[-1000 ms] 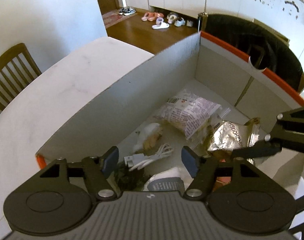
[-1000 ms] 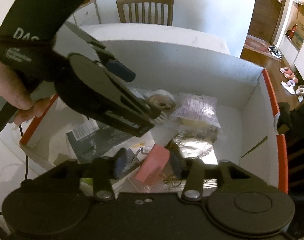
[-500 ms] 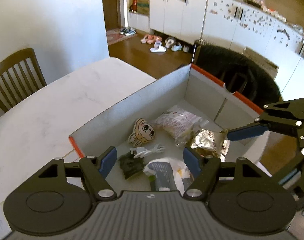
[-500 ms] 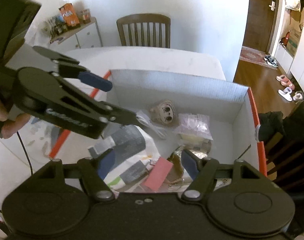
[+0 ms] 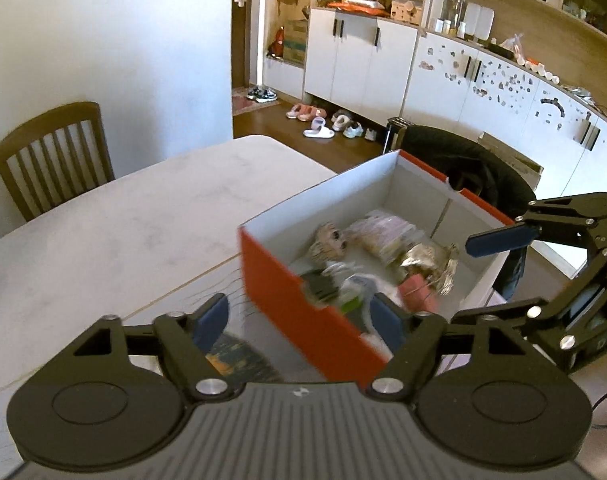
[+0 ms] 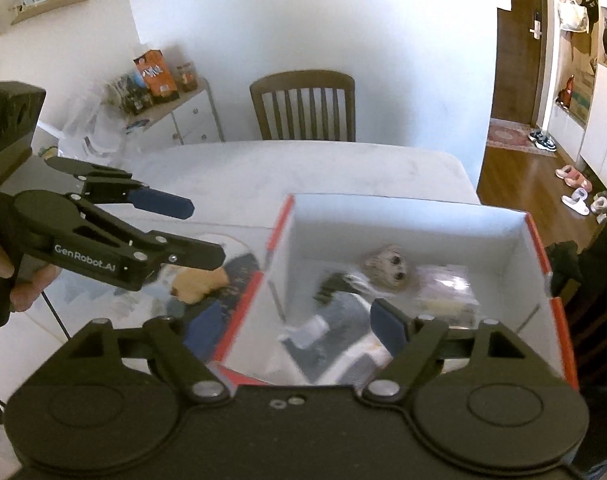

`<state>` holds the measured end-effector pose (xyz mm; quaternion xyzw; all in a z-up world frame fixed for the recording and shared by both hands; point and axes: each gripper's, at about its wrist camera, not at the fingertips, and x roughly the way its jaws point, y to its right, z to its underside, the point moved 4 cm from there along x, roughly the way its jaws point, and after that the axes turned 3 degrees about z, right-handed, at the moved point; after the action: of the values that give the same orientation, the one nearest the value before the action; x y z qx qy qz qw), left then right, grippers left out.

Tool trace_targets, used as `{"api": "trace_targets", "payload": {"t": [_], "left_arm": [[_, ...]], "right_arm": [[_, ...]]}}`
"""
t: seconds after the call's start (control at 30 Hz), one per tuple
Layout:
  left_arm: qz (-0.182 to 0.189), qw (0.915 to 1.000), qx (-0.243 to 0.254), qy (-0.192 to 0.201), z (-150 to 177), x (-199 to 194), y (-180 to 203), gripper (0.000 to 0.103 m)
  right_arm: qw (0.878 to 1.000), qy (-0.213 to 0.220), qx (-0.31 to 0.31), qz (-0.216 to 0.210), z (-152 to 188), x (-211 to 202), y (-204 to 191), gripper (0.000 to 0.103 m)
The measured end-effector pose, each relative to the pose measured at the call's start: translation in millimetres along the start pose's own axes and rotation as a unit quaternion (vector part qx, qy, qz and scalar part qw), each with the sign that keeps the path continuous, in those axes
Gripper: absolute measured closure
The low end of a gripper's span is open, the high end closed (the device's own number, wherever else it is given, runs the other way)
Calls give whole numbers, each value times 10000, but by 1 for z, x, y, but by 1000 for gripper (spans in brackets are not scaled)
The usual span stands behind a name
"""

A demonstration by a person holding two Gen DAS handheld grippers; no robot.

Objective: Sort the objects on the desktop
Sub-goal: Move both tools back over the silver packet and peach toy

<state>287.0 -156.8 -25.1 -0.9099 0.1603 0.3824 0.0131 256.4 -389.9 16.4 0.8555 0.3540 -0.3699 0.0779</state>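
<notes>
Left wrist view is showing the left claw (image 5: 299, 320) spread wide and holding nothing, hovering above the near orange wall of the box (image 5: 287, 296) on the tabletop (image 5: 103, 232). Inside the box are lying a small doll head (image 5: 329, 245), a foil packet (image 5: 427, 260) and a pink card (image 5: 417, 296). Right claw (image 6: 295, 326) is also spread and empty over the box.

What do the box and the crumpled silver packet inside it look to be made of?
The box looks like matte cardboard: orange outside, plain white inside, with thin, folded walls. The silver packet looks like metallised foil wrap, shiny and creased, though blur leaves that uncertain.
</notes>
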Motion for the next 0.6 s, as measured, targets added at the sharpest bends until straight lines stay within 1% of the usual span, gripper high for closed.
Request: {"api": "trace_targets", "payload": {"t": [0.1, 0.17, 0.23, 0.3, 0.33, 0.37, 0.47, 0.53, 0.6], "left_arm": [[-52, 10000, 34, 40, 13, -15, -18, 23], [-86, 9999, 25, 46, 23, -24, -31, 19], [-137, 9999, 5, 34, 34, -31, -47, 17], [-207, 9998, 10, -17, 44, -34, -61, 12], [-247, 9997, 28, -32, 51, -36, -70, 6], [-287, 9996, 46, -27, 57, -37, -77, 3], [-351, 9994, -16, -57, 74, -39, -101, 3], [-358, 9993, -79, -106, 84, -38, -116, 2], [-379, 9991, -77, -153, 93, -35, -127, 2]], "right_arm": [[10000, 35, 38, -1, -1, 3, -21, 20], [10000, 35, 63, -1, -1, 3, -35, 19], [10000, 25, 65, -19, -1, 6, -51, 16], [10000, 16, 50, -12, 1, 11, -66, 14], [10000, 6, 40, -6, 2, 14, -74, 13], [10000, -13, 31, 12, 3, 17, -81, 13], [10000, -44, -24, 39, 3, 28, -102, 9], [9999, -33, -49, 84, 4, 37, -115, 3], [9998, -51, -69, 156, 3, 48, -127, 2]]}}
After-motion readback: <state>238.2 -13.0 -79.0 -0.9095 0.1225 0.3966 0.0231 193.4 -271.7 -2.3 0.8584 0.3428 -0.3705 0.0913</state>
